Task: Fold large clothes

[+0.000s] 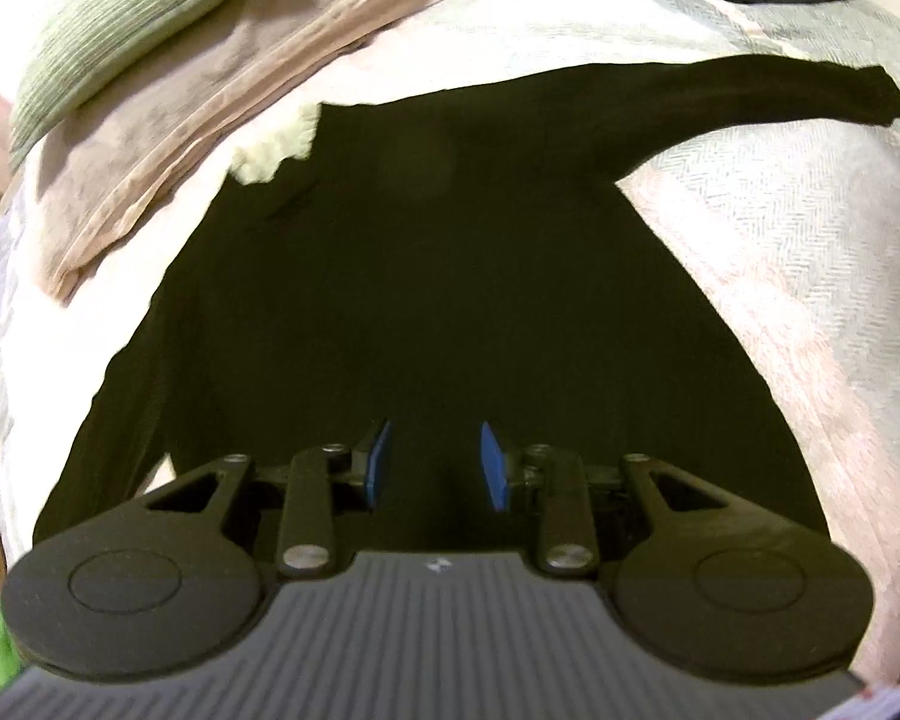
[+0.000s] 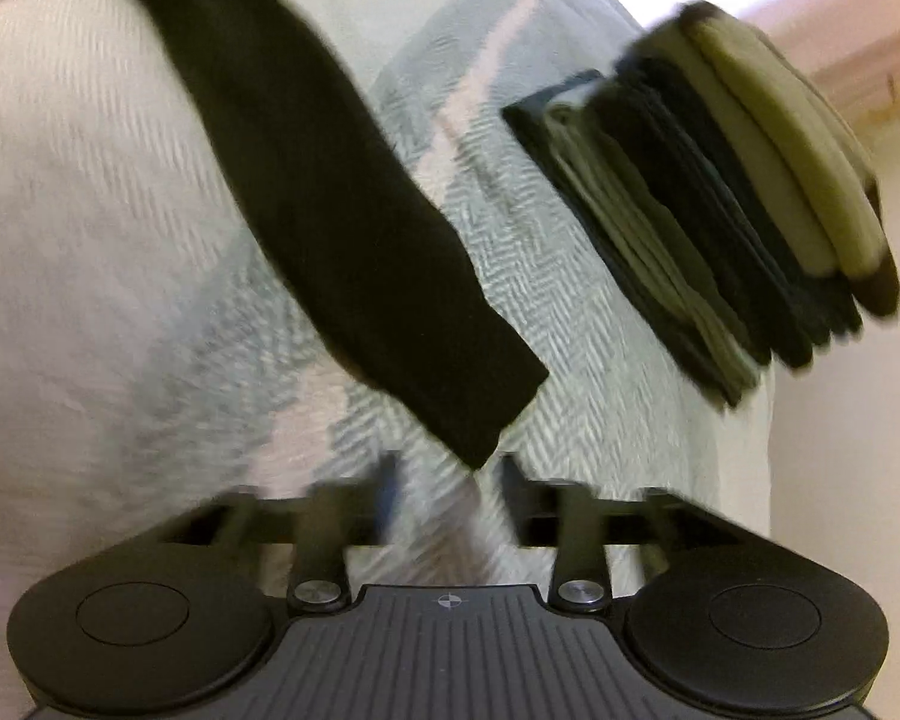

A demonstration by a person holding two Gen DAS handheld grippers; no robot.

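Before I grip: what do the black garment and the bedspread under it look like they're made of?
Black garment: looks like a soft, matte knit or jersey; it lies flat and limp, with no sheen, but it is too dark to read any weave, and the pale fuzzy patch at its neck suggests a fleecy lining. Bedspread: a woven textile, probably cotton, with a visible herringbone texture in pale grey-green and pink.

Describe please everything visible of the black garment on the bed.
The black garment is a dark, matte, soft-looking long-sleeved top, spread flat on the pale herringbone bedcover. One sleeve stretches out sideways, its cuff lying just ahead of the open right gripper. A cream patch shows at its top edge. The open left gripper is over its hem.
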